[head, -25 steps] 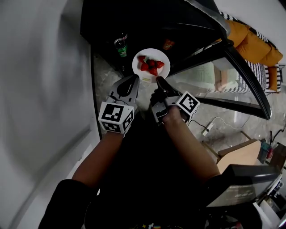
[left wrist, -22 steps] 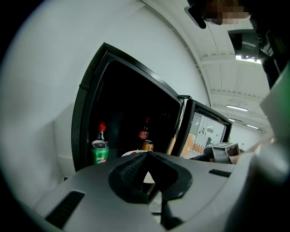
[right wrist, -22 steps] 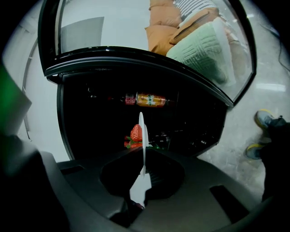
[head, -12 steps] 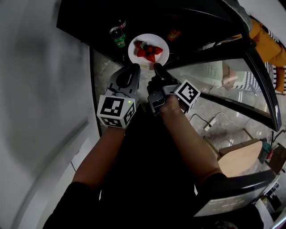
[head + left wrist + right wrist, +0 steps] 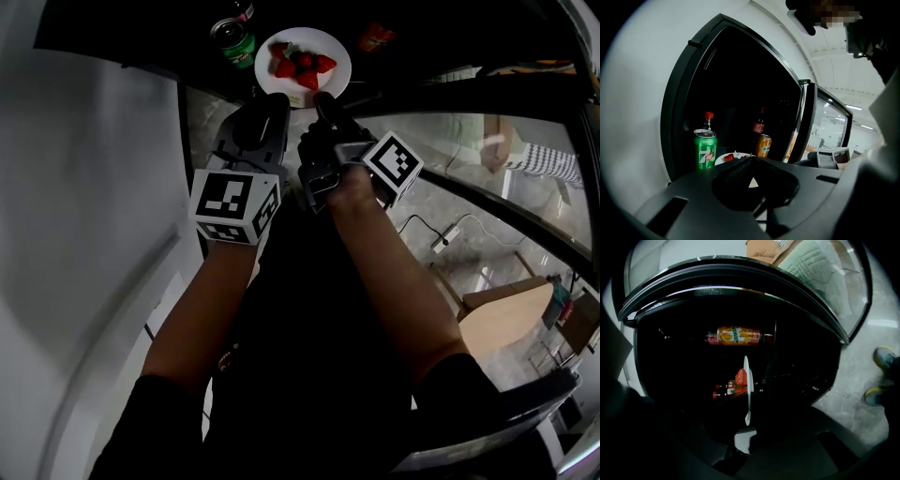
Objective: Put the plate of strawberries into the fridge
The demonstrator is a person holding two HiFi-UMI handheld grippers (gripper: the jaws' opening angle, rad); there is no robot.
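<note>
Round white plate (image 5: 334, 77) moved deeper into the black fridge (image 5: 676, 123).

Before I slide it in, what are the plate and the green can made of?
Plate: likely glazed ceramic, possibly melamine; it looks white and smooth, with a thin rim seen edge-on in the right gripper view. Green can: probably printed aluminium, judging by its silvery top rim.

Head view down, gripper views forward — all share fridge (image 5: 112, 37).
</note>
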